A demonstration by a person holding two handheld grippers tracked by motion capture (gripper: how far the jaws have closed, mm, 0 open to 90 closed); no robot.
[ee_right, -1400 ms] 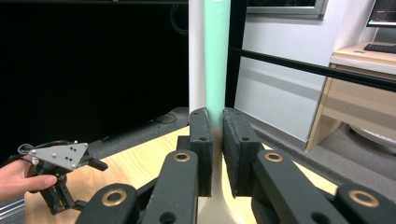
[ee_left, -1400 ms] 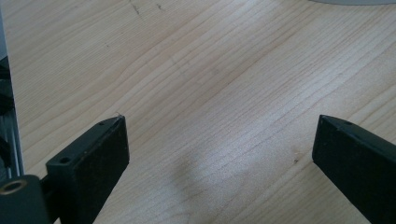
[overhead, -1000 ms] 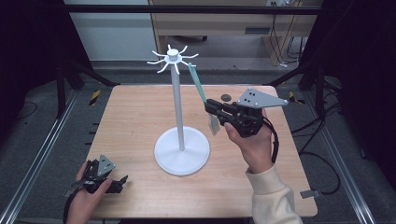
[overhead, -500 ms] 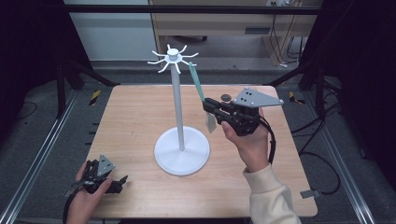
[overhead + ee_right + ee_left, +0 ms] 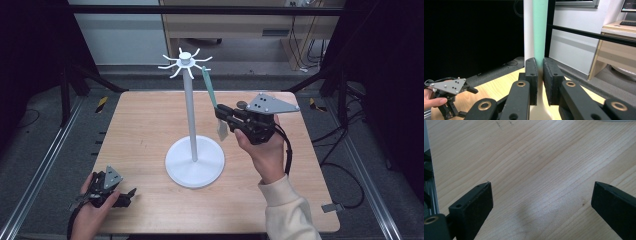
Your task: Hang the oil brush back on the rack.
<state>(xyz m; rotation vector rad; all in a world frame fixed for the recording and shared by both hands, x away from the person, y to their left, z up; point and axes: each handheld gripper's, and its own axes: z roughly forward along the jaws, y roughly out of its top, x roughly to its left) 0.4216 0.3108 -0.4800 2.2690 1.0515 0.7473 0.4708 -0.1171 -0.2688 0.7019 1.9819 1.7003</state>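
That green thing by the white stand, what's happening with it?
A person is working with a claw in each hand. The right claw is shut on a long green utensil, whose top end is up at the hooks of the white stand on the wooden table; whether it hangs from a hook is hard to tell. The left claw rests open and empty near the table's front corner.

Stand (image 5: 194, 160) mid-table (image 5: 140, 125); spatula (image 5: 210, 90) hanging right of pole (from hook).

A wooden table (image 5: 150, 125); beyond it a pale wooden desk (image 5: 240, 25) with dangling cables (image 5: 300, 45)
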